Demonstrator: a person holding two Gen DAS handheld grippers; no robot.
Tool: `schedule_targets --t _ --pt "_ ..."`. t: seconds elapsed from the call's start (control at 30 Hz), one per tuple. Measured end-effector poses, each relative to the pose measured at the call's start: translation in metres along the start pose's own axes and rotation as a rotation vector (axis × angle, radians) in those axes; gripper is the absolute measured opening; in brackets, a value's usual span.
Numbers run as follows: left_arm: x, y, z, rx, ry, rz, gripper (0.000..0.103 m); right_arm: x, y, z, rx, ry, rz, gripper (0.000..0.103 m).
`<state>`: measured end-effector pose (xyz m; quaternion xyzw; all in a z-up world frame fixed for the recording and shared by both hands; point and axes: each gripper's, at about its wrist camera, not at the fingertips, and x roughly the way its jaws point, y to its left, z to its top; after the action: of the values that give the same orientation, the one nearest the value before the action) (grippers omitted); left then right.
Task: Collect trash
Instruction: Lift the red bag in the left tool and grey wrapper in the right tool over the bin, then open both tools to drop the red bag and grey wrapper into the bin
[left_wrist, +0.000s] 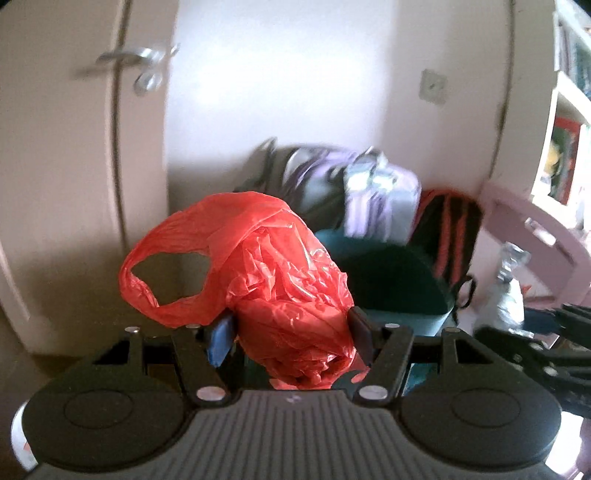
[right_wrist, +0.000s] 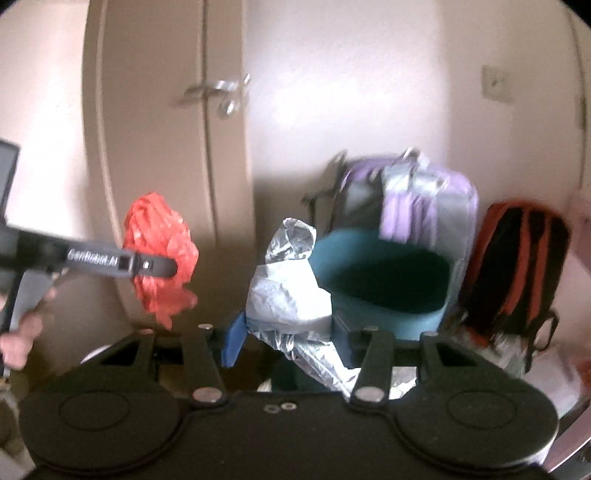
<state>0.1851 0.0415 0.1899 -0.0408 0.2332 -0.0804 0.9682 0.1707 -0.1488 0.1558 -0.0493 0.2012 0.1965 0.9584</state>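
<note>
Trash in both claws: your left claw (left_wrist: 291, 332) clamps a red bag (left_wrist: 280, 280), your right claw (right_wrist: 291, 338) a silver wrapper (right_wrist: 288, 295), both raised toward the bin (right_wrist: 384, 280).

Right gripper (right_wrist: 291, 339) jaws clamp a crumpled silver wrapper (right_wrist: 284, 295) — teal bin (right_wrist: 384, 280) just behind, purple bag (right_wrist: 424, 199) beyond.

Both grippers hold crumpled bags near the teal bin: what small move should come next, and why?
Probably carry both forward over the teal plastic bin. The left gripper pinches a crumpled red plastic bag, the right gripper a crumpled silvery-white plastic bag; the bin's open mouth lies just ahead of both.
</note>
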Motion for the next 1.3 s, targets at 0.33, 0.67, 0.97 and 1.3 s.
schedule_targets --t 0.33,0.67,0.97,1.3 --pt "0.046 -0.056 0.049 0.016 -0.031 -0.081 0.065 0.013 -0.048 0.060 0.027 -0.114 -0.066 0.049" --pt "0.139 -0.077 0.043 0.016 0.070 -0.027 0.065 0.089 -0.115 0.050 0.211 -0.029 -0.083 0.049" --pt "0.203 -0.076 0.024 0.043 0.162 0.009 0.065 0.146 -0.142 0.023 0.272 0.061 -0.080 0.050" --pt "0.233 -0.073 0.006 0.063 0.221 -0.003 0.066 0.161 -0.146 0.010 0.282 0.103 -0.075 0.064"
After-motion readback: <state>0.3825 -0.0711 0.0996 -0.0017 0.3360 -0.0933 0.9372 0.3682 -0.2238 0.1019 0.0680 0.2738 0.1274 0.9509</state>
